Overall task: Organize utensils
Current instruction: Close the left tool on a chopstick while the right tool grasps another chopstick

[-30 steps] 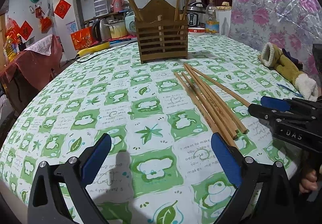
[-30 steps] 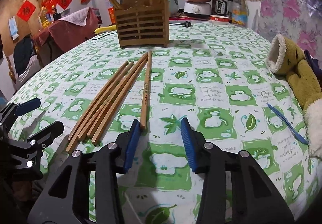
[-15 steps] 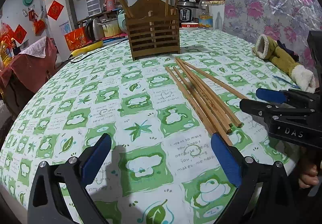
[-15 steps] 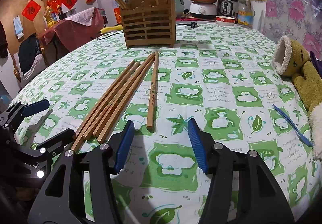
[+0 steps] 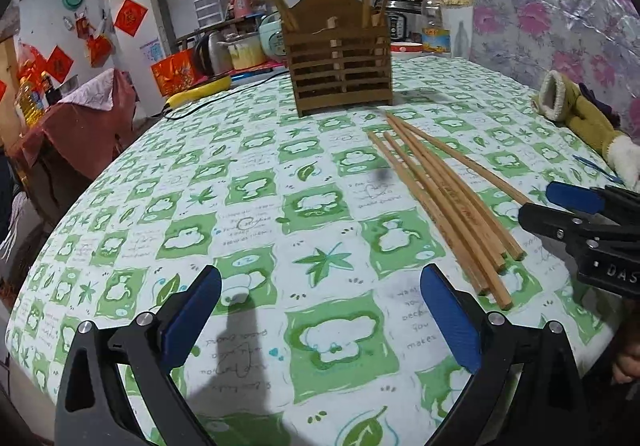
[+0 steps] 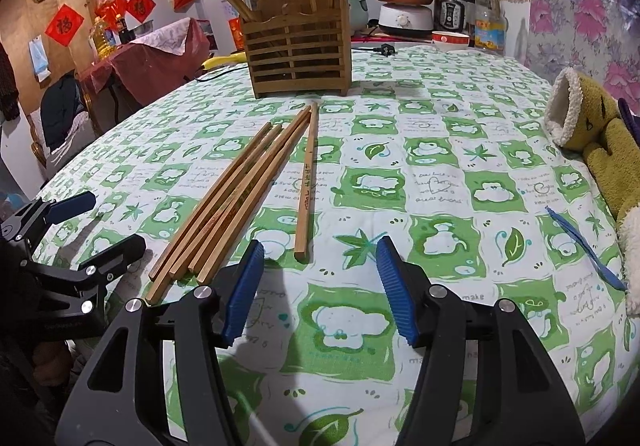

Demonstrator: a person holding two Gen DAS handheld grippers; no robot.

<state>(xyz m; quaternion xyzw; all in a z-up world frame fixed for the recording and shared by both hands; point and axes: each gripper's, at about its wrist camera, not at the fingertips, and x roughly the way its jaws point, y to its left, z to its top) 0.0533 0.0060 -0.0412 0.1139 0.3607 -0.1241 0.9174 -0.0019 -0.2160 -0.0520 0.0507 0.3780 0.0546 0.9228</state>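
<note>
Several wooden chopsticks (image 5: 444, 201) lie in a loose bundle on the green-and-white tablecloth, also in the right wrist view (image 6: 236, 197); one chopstick (image 6: 307, 181) lies apart, to their right. A slatted wooden utensil holder (image 5: 340, 65) stands upright behind them with a few chopsticks in it; it also shows in the right wrist view (image 6: 298, 53). My left gripper (image 5: 320, 310) is open and empty, left of the bundle's near ends. My right gripper (image 6: 320, 282) is open and empty, just short of the lone chopstick's near end.
A yellow fleece-lined glove (image 6: 592, 133) and a thin blue strip (image 6: 584, 246) lie at the table's right. A yellow tool with a cord (image 5: 200, 95), a rice cooker (image 6: 454, 11), a bottle (image 6: 488, 19) and a bowl (image 6: 450, 39) stand behind the table. The table edge is near.
Both grippers have moved forward towards the chopsticks and holder. The right gripper's jaws have opened wider. Nothing was picked up.
</note>
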